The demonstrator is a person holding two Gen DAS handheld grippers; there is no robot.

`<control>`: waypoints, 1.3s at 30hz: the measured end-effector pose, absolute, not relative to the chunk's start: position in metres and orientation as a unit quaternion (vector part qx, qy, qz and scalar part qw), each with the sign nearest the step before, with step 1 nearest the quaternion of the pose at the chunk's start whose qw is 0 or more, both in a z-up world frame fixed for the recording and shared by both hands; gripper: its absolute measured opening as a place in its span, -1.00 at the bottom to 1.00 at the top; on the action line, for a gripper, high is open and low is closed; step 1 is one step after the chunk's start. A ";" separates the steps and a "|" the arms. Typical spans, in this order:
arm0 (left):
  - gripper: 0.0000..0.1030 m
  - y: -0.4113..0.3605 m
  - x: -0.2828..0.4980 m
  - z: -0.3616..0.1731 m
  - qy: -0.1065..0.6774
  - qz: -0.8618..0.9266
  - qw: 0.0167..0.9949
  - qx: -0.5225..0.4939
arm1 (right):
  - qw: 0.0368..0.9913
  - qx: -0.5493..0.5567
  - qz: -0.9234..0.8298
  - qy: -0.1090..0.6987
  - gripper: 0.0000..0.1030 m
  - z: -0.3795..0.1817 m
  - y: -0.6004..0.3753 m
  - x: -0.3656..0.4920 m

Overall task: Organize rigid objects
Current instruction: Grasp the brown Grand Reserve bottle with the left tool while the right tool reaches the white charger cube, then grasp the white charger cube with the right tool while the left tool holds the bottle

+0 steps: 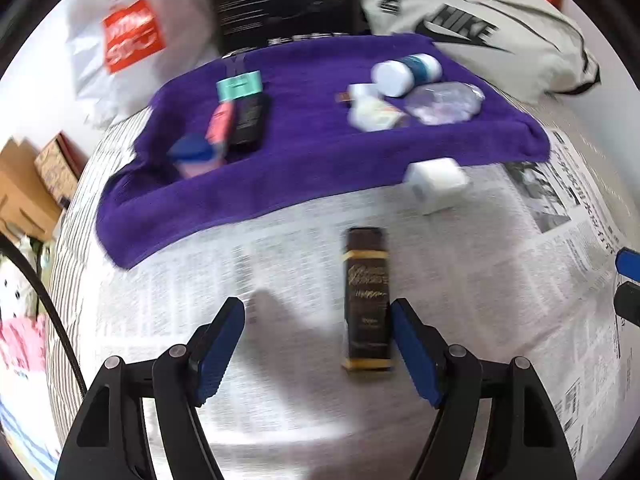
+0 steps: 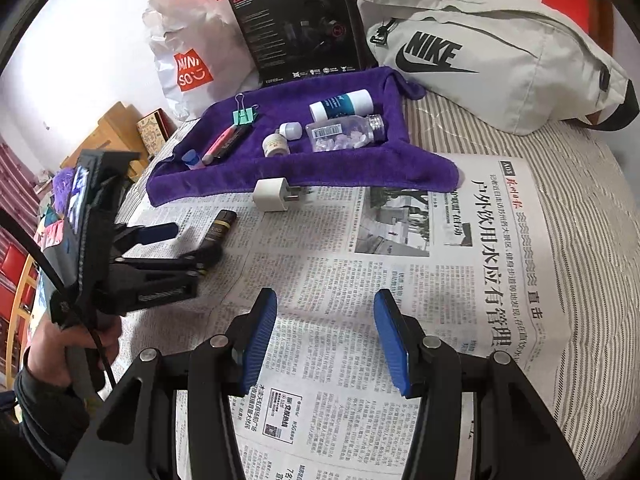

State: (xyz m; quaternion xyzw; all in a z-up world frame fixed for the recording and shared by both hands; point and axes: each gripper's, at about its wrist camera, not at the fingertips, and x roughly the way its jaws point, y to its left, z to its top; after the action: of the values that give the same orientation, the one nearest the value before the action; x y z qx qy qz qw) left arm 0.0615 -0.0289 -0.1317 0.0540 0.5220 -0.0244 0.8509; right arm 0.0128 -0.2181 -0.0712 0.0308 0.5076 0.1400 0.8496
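Reaching for dark tube (image 1: 367, 300) w/ left gripper (image 1: 318, 344), jaws apart, nothing held.
Right gripper (image 2: 325, 338) open, empty. Most items on purple towel (image 2: 352, 168); tube + white plug (image 2: 271, 195) left on newspaper.

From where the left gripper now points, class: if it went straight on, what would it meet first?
Most likely the dark brown tube lying on the newspaper. It sits between the left gripper's open fingers, close beside one blue pad. Blur hides whether they touch.

The tube (image 1: 367, 300) lies on newspaper (image 1: 280, 248), the charger (image 1: 436, 184) beyond it beside the towel (image 1: 312, 176).
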 end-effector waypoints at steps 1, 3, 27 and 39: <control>0.44 -0.024 0.063 -0.132 0.523 -0.025 0.851 0.046 | 0.849 0.031 0.142 0.508 -0.02 -0.072 -0.216 0.013; 0.44 -0.015 0.063 -0.133 0.522 -0.037 0.851 0.028 | 0.847 0.029 0.146 0.510 -0.02 -0.075 -0.213 0.015; -0.56 -0.015 0.066 -0.124 0.475 -0.144 0.867 0.043 | 0.830 -0.016 0.143 0.540 -0.02 -0.098 -0.178 0.045; -0.56 0.031 0.063 -0.128 0.483 -0.106 0.869 0.024 | 0.840 0.005 0.139 0.525 -0.02 -0.105 -0.135 0.106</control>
State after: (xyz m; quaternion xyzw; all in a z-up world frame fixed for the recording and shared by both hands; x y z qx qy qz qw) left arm 0.0631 0.0309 -0.1278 0.0241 0.4826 -0.1057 0.8691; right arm 0.1056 -0.1346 -0.1045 0.0048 0.5247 0.1389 0.8399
